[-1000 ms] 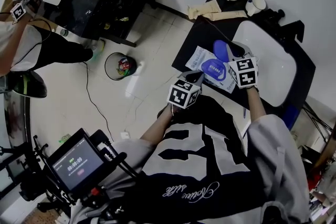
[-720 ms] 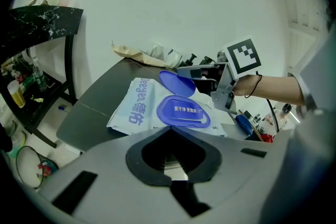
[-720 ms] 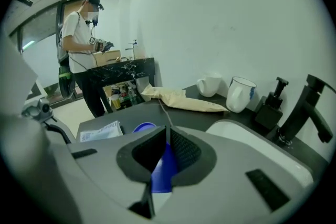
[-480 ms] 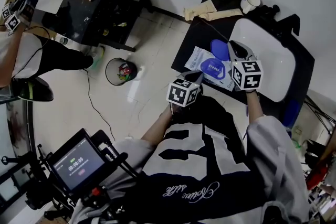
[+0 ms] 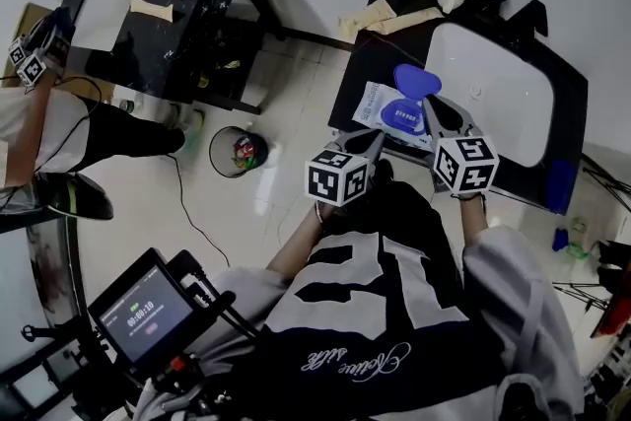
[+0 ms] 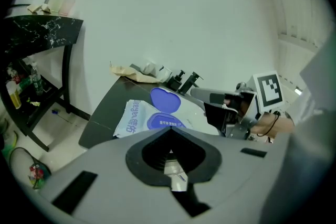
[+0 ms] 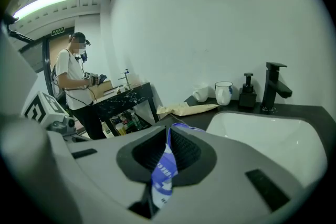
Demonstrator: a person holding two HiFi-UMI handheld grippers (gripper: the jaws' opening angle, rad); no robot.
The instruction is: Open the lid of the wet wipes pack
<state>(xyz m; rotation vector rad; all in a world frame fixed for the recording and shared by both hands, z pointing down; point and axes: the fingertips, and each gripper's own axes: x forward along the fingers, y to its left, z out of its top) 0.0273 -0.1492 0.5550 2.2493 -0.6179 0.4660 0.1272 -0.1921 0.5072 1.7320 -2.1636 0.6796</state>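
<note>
On the counter, wipes pack shows blue lid raised.

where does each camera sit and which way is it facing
Head view: above the person, facing steeply down; shows torso, left gripper, right gripper.
Left gripper view: along its jaws toward the wet wipes pack.
Right gripper view: along its jaws, clamping the lid, toward the sink.
Shared: head and left gripper views show the pack.
</note>
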